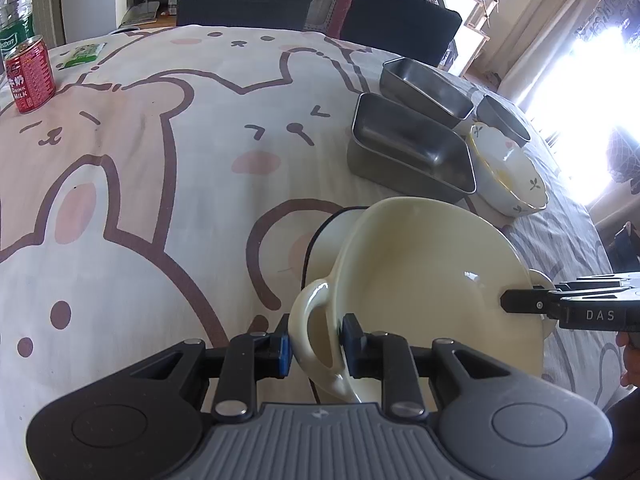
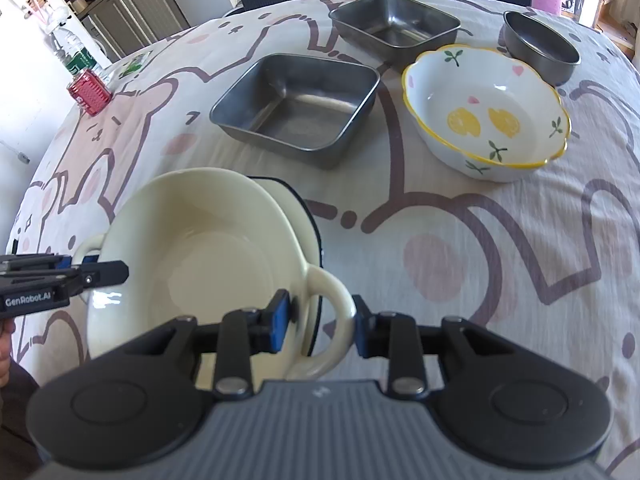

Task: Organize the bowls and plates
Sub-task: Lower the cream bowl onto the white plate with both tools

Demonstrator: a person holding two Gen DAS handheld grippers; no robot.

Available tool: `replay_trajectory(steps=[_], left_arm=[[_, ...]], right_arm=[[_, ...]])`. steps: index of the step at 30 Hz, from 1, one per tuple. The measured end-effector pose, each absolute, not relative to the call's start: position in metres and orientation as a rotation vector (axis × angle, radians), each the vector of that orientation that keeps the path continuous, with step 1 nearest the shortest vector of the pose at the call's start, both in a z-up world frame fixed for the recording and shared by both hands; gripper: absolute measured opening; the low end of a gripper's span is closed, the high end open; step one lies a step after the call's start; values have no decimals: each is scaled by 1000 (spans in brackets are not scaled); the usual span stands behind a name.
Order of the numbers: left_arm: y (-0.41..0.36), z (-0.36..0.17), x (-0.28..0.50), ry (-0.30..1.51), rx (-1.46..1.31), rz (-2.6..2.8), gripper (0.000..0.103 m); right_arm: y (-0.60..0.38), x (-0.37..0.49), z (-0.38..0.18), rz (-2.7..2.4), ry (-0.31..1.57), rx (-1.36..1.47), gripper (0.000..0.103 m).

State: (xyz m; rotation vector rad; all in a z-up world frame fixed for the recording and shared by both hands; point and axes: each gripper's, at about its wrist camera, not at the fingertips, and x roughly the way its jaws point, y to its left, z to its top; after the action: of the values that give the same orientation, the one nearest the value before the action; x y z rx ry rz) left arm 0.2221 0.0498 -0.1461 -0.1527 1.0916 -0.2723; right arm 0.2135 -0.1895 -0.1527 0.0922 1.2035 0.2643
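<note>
Both claws hold the same cream two-handled bowl (image 1: pixel 432 280), one at each side. The left claw (image 1: pixel 314 344) is closed on the loop handle nearest it, one blue pad outside the loop and the other against the bowl's rim side. The right claw (image 2: pixel 322 326) straddles the opposite handle, its left pad pressed by the wall; its right pad looks a touch off the loop, so I can't tell for certain that it is clamped tight. In the left wrist view the bowl is tipped, its mouth turned toward the right claw. It sits over a white dish with a dark rim (image 2: pixel 300 216), which peeks out behind it; whether the two touch is unclear.

Beyond them on the cartoon-bear cloth of the worktop (image 1: pixel 140 200) stand a near square steel pan (image 2: pixel 296 108) and a far square steel pan (image 2: pixel 394 24), well apart from the claws. Just beside the near pan is a lemon-patterned bowl (image 2: pixel 486 114), and behind that a round steel tin (image 2: pixel 540 46). A red milk can (image 1: pixel 30 74) stands at the far left edge, with a green-labelled bottle (image 1: pixel 16 12) behind it.
</note>
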Motion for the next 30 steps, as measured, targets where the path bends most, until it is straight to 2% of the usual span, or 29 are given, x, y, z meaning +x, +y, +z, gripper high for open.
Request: replay_trajectory(steps=[9,11,12,15,21,24,27,29,30], left_arm=[[47,-145,223,1096,-117,-269,32],[47,-145,224,1100,-102,-257,40],[47,-145,224,1100,-98,-254,40],[49,-146,224,1105,-104,-250,42],[48,-146,224,1108,-82,-239,48],[47,-146,223,1120,-68,-231,54],[45,-146,220,1125,-65,-246,60],[44,-144,218,1119,-58,-252,72],[43,-143,217,1114,-55,-255,74]], right_arm=[[-188,213,-152,278,1195,71,38],[-188,212,-152,281,1189,67,39],[-188,211,-152,283,1186,61,39],[-184,210,-151,271,1173,8,46],[-184,210,-151,267,1168,-9,49],[-180,208,-151,276,1167,-30,51],[-179,207,-153,295,1182,-25,61],[-177,205,-152,300,1177,-33,63],[-177,204,-152,301,1172,-33,67]])
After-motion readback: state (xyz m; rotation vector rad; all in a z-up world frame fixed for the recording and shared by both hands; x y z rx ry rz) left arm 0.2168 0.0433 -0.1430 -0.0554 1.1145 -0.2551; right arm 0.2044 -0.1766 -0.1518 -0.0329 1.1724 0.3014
